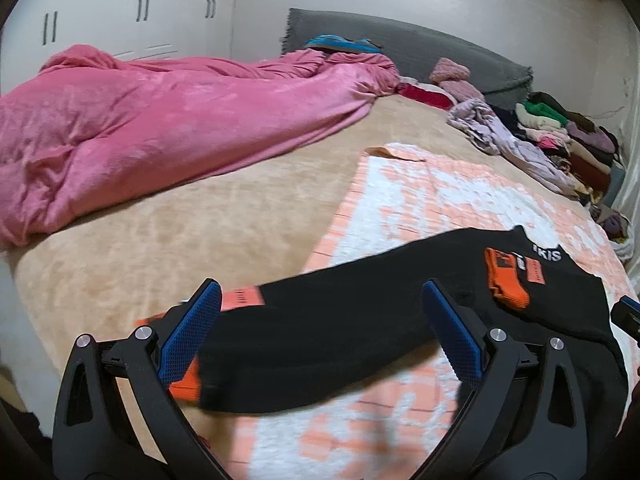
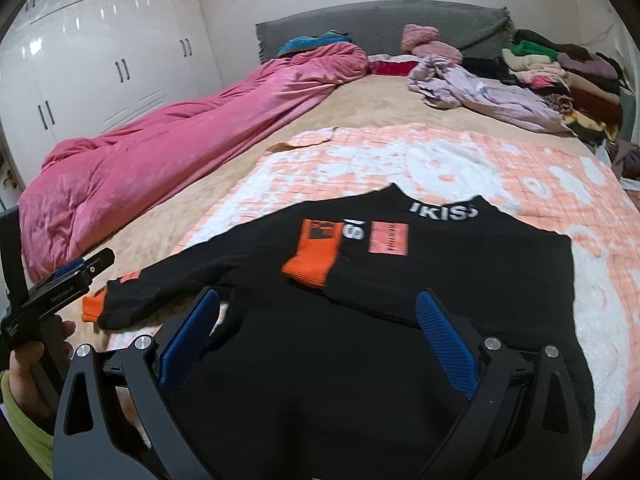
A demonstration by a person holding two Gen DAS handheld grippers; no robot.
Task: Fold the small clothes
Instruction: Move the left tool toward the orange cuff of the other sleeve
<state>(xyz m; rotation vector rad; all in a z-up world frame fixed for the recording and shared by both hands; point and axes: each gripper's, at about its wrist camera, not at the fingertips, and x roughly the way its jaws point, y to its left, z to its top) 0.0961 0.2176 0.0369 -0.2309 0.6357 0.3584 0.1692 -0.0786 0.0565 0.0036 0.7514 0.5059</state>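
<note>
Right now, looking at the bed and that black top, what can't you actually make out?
- Black top: its lower hem, right wrist view, is hidden behind the right tool and cut off by the frame's bottom edge.
- Collar lettering: partly folded away, not fully readable.
- Clothes pile: single garments too small, left wrist view.
- Left tool: whether it touches the sleeve.
</note>
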